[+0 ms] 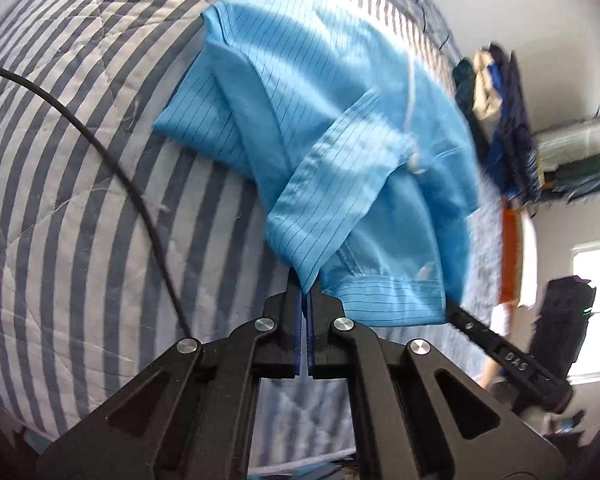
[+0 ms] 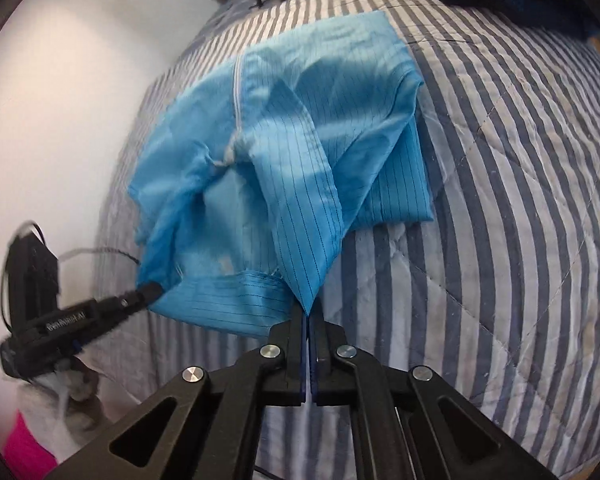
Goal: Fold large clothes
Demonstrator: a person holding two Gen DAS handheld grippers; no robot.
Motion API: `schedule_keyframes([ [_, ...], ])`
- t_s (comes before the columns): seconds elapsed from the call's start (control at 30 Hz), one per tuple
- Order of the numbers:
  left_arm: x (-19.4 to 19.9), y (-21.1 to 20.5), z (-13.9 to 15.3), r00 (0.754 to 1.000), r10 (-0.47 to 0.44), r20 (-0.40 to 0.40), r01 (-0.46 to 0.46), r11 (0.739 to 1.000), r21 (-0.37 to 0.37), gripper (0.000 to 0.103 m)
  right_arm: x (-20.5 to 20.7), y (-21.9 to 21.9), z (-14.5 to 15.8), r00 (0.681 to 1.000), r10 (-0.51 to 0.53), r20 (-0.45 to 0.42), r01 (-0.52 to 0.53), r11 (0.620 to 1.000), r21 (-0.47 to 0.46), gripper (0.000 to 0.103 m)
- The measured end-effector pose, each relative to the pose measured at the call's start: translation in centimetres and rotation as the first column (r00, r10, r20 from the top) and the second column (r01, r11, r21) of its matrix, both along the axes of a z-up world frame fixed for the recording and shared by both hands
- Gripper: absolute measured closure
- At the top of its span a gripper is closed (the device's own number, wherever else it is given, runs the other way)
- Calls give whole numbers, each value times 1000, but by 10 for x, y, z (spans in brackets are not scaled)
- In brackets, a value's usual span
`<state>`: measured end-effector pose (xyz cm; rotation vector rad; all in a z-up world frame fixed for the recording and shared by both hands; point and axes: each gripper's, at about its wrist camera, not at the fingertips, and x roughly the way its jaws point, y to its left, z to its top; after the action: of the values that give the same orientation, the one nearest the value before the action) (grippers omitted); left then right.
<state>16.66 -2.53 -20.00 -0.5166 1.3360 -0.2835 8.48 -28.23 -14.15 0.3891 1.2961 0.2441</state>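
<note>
On the left of the left wrist view, a black cable (image 1: 112, 168) runs across the striped quilt (image 1: 60, 220) that covers the bed. Further right lies the blue garment (image 1: 320, 120), partly folded on the quilt, thin dark lines running through its cloth and a white zipper (image 1: 412, 112) down its front. The left claw (image 1: 305, 292) is clenched on a corner of the garment's near edge, its blue pads pressed together with the cloth pinched between them. To its right the right claw (image 1: 450, 307) reaches under the hem from the side. Beyond it, dark clothes (image 1: 508, 120) hang by the wall.

In the right wrist view the left claw (image 2: 150, 291) shows at the far left, its tip gripping the hem. The garment (image 2: 300, 140) spreads across the middle of the quilt (image 2: 520, 200), its near part lifted off the bed and its far part resting on it. The right claw (image 2: 309, 312) is clamped on a pointed fold of the cloth.
</note>
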Motion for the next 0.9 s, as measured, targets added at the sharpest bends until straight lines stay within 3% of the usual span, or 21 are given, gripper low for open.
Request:
schedule_keyframes([
  [0.1, -7, -5, -2, 999, -38, 14, 37, 997, 63, 103, -2, 5, 2, 998, 55, 2, -55, 996, -66, 102],
  [0.17, -8, -7, -2, 998, -59, 4, 59, 997, 48, 103, -7, 1, 17, 997, 61, 53, -54, 992, -110, 91],
  [0.3, -9, -7, 13, 997, -68, 29, 67, 997, 50, 100, -16, -1, 55, 975, 93, 201, -59, 984, -169, 89],
  [0.43, -13, -1, 31, 995, -80, 66, 78, 996, 37, 87, -11, 19, 72, 943, 187, 273, -153, 978, -144, 89],
  [0.53, -17, 3, 48, 989, -91, 119, 87, 996, 35, 86, 11, 40, 64, 918, 262, 298, -222, 961, -162, 89],
  [0.67, -12, 7, 60, 980, -102, 173, 93, 994, 62, 86, 47, 54, 35, 929, 267, 257, -245, 963, -114, 90],
  [0.8, 5, 13, 66, 973, -105, 203, 88, 992, 90, 86, 60, 64, -12, 957, 262, 127, -256, 965, -61, 90],
  [0.9, 26, 23, 74, 963, -99, 252, 71, 990, 118, 86, 56, 62, -7, 946, 295, 136, -292, 955, -41, 90],
])
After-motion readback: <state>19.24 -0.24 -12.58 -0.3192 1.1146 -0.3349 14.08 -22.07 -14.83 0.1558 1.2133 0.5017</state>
